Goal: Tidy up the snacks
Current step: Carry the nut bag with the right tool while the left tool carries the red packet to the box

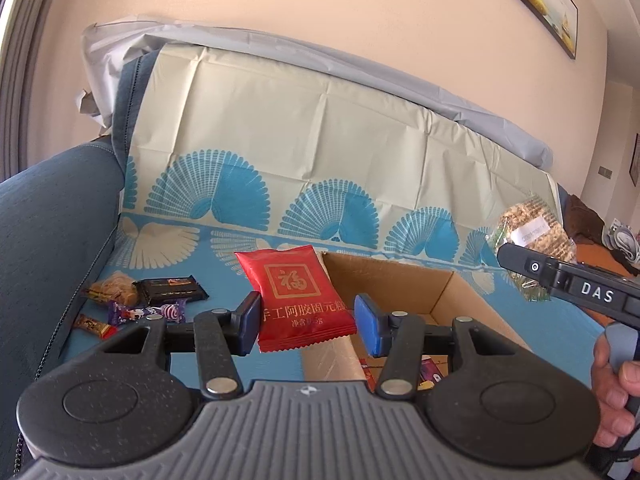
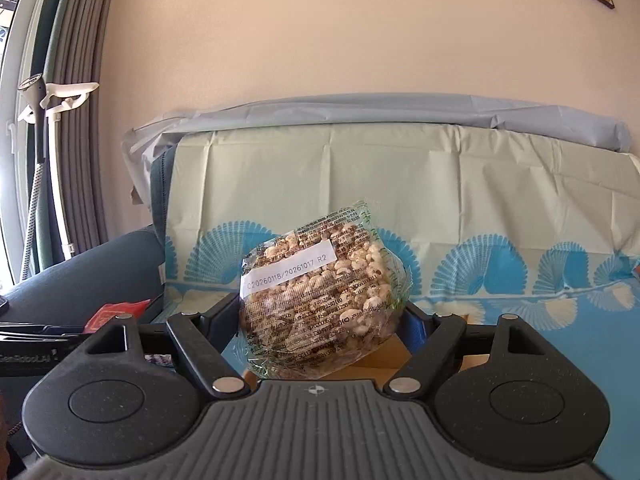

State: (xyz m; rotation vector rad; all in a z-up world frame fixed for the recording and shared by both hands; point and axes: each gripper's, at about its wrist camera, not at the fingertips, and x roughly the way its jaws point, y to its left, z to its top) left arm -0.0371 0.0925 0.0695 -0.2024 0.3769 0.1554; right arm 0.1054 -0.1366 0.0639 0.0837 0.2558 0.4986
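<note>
Blue sofa (image 1: 48, 216) against a peach wall, its seat and back draped with a fan-printed sheet (image 1: 280, 152); an open cardboard box (image 1: 404, 280) sits on the seat. Left gripper (image 1: 306, 322) holds a red foil sachet (image 1: 298, 298) in the air beside the box's near corner, fingers (image 1: 248, 320) about half apart; the left pad presses the sachet's edge, the right pad's contact is hard to tell. Sachet looks light, flat, slick; a grip across its middle, not the crimped seam, should hold better. Right gripper (image 2: 320, 316) has wide-set fingers clamped on a clear bag of puffed grain snack (image 2: 320, 296), carried above the box edge. That bag seems light, airy and crushable; gentle pressure on its full belly suits it. More small wrapped sweets (image 1: 140, 300) lie loose on the sheet by the armrest, not yet boxed.
</note>
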